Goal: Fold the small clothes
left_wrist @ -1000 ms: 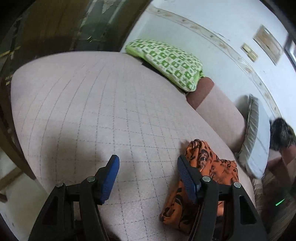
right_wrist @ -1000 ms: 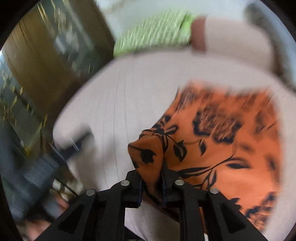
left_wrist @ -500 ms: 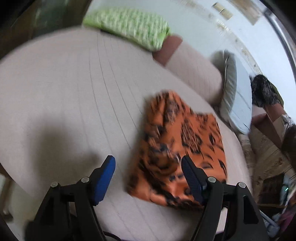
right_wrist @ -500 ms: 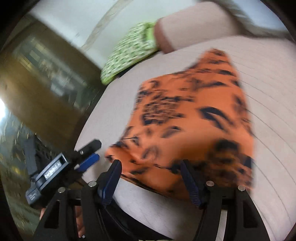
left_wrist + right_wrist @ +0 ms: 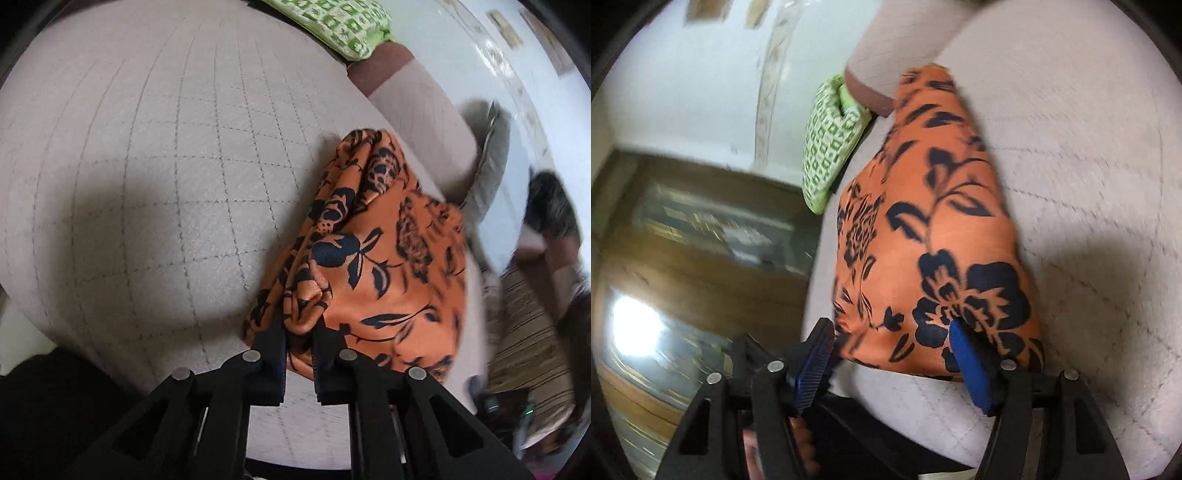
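Note:
An orange cloth with black flowers (image 5: 369, 266) lies on the pale quilted mattress (image 5: 147, 166), folded over and bunched at its near corner. My left gripper (image 5: 299, 332) points down at that corner, its jaws closing with a wad of the fabric pinched between them. In the right wrist view the same orange cloth (image 5: 934, 206) stretches away from my right gripper (image 5: 890, 328). That gripper stands open and rolled to one side. Its blue fingertips (image 5: 960, 339) straddle the cloth's near edge, one lying over the fabric without gripping it.
A green checked pillow (image 5: 332, 18) lies at the far end of the mattress, also seen as the green pillow (image 5: 827, 147). A grey cushion (image 5: 487, 173) leans at the right. The mattress edge is close below both grippers. A wooden cabinet (image 5: 701, 240) stands to the left.
My left gripper came down on the cloth's near corner and shut on it. My right gripper let the cloth go, opened and rolled. The cloth dropped onto the mattress.

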